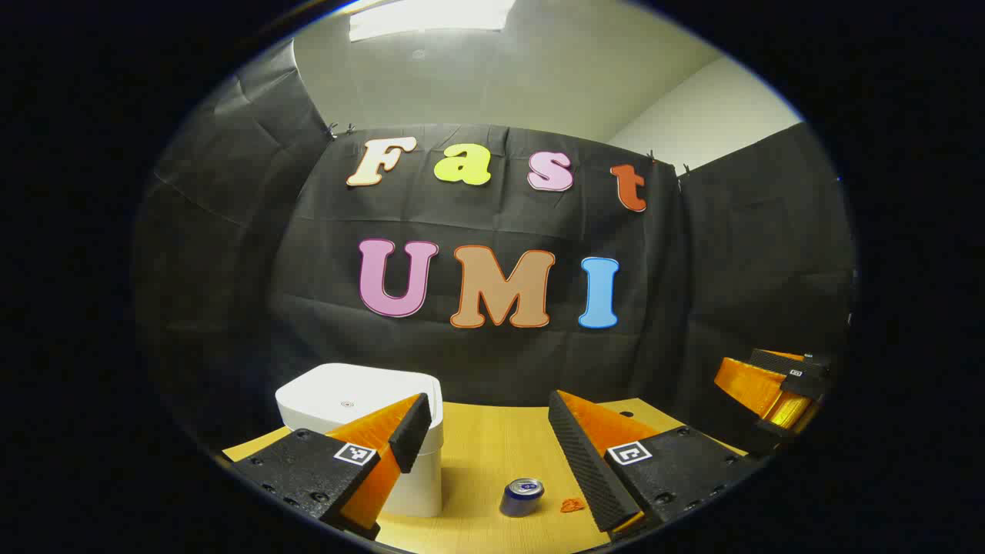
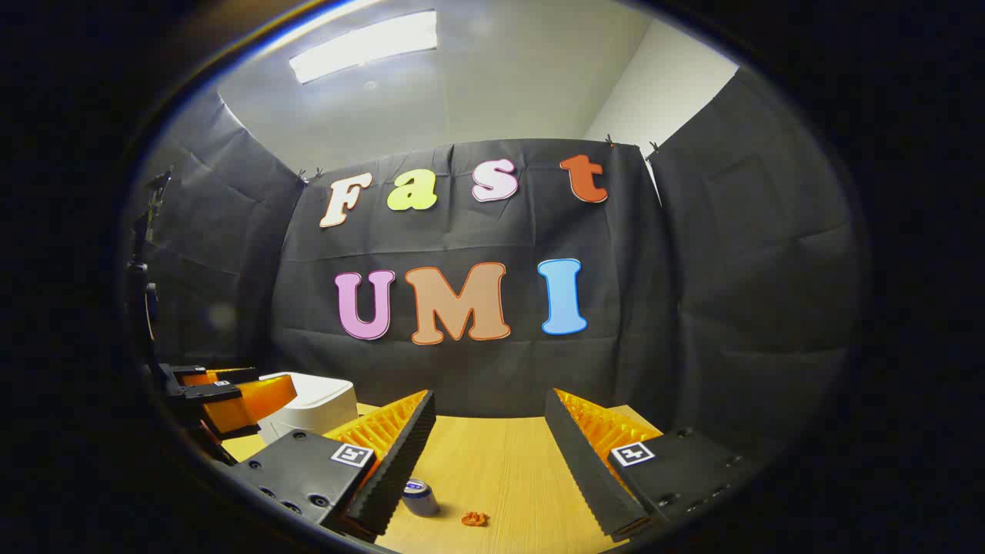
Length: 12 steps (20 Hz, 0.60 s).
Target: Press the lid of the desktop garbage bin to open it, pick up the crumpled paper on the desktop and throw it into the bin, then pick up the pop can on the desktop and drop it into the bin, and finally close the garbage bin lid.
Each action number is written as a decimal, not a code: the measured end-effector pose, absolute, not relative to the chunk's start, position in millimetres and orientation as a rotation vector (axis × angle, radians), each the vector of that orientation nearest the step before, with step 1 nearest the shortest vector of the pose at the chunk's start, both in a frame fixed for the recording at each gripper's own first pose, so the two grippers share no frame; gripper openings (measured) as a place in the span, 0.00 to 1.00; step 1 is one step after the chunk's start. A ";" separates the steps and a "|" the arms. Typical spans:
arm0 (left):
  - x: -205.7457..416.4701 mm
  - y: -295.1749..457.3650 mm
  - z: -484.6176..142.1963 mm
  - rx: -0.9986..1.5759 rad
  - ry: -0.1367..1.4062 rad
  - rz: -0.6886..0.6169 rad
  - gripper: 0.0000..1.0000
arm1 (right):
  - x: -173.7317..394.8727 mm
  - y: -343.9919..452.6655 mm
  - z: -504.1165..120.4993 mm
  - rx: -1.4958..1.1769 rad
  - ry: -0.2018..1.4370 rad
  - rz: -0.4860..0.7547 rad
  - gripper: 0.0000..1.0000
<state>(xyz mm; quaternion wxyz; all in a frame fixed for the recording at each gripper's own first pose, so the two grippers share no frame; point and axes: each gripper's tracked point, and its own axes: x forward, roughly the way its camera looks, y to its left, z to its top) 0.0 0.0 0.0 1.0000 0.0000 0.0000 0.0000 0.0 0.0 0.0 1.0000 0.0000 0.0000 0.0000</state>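
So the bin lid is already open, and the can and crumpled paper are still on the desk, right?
Not quite: the bin lid is closed, lying flat on the white bin, as the left gripper view shows. The can and crumpled paper are indeed still on the desk.

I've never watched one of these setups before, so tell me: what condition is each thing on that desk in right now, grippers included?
Garbage bin: lid shut, standing upright on the desk.
Pop can: upright on the desk, untouched.
Crumpled paper: lying on the desk beside the can, untouched.
Left hand-held gripper: open, holding nothing.
Right hand-held gripper: open, holding nothing.
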 end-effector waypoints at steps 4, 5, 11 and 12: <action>-1.6 -2.1 0.2 0.009 -0.003 -0.001 0.92 | -1.9 0.2 -2.9 -0.005 0.006 0.005 0.96; -1.8 -0.9 -0.2 0.011 0.001 0.002 0.93 | -2.7 -0.7 -3.6 -0.005 0.010 0.003 0.96; -5.3 2.9 1.0 0.010 0.001 0.014 0.93 | -7.7 -7.5 -2.1 -0.007 0.009 -0.013 0.96; -5.8 2.8 1.1 0.011 -0.001 0.014 0.93 | -8.3 -7.4 -2.5 -0.006 0.010 -0.013 0.96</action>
